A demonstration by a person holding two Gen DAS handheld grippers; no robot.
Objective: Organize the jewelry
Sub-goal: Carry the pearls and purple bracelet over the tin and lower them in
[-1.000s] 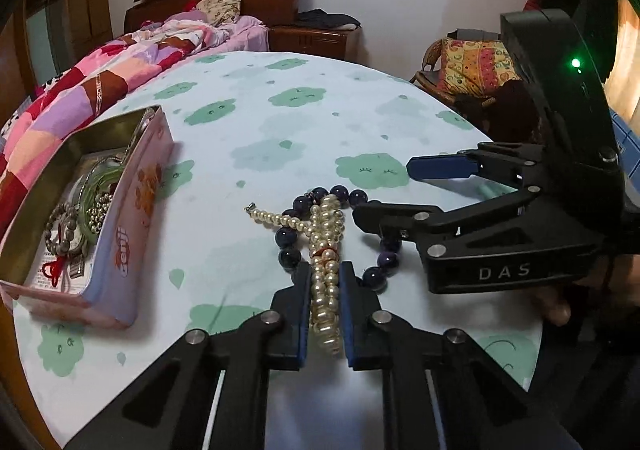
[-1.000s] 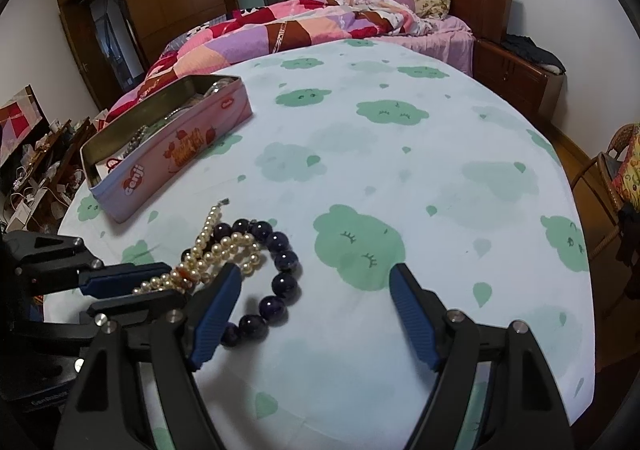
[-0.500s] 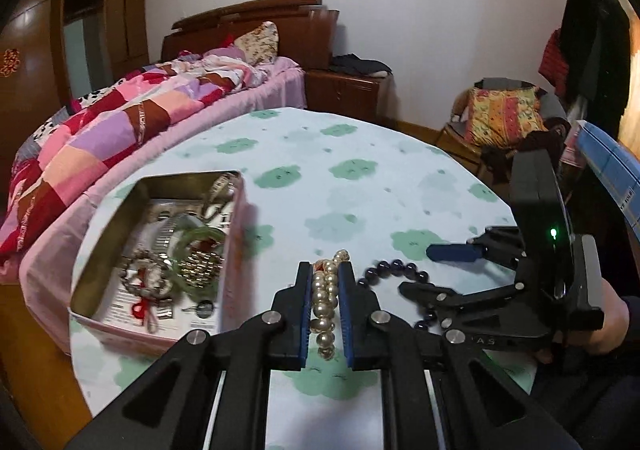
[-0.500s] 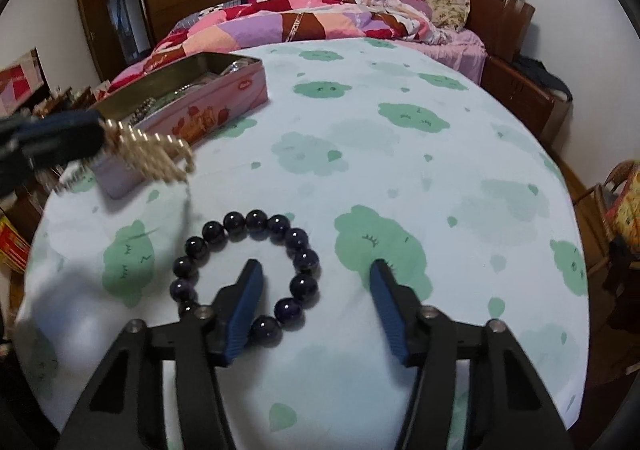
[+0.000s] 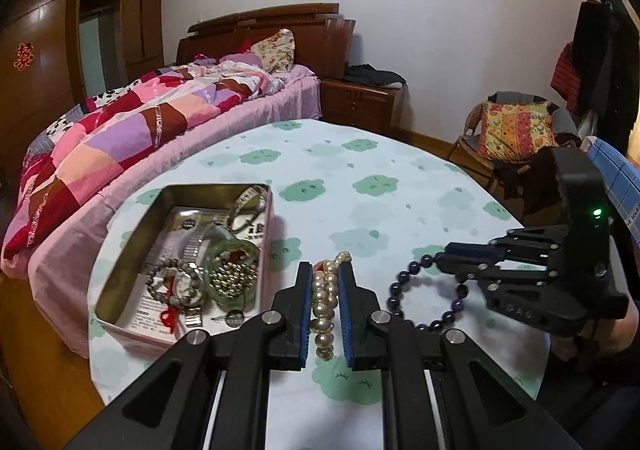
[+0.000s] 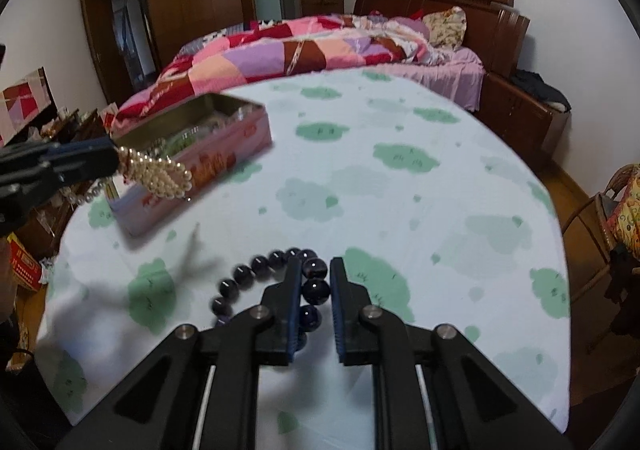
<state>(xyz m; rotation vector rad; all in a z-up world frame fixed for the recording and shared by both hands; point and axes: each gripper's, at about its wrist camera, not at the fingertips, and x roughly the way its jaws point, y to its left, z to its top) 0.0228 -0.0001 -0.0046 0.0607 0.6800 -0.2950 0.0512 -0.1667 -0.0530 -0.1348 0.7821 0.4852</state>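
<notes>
A: What are the left fingers doing?

B: The left gripper (image 5: 325, 306) is clamped on the pearl strand (image 5: 325, 302), blue pads pressed against both sides of the bunched pearls. In the right wrist view the strand (image 6: 160, 176) hangs clear of the table, in front of the tin's near wall.

A: And the right one?

B: The right gripper (image 6: 315, 302) is closed onto the dark bead bracelet (image 6: 256, 274). A few beads sit pinched between its pads; the rest of the loop curves off to the left. From the left wrist view the bracelet (image 5: 404, 298) dangles from its tips (image 5: 442, 262) as an open ring.

A: Where's the box?

B: The pink tin (image 5: 108, 306) sits open near the table edge, left of the pearls, on the cloud-print tablecloth (image 5: 360, 178). Inside lie a green bangle (image 5: 228, 250), a metal watch band (image 5: 200, 238) and a grey bead bracelet (image 5: 168, 278). Beyond the table is a bed with a patchwork quilt (image 5: 132, 130).
</notes>
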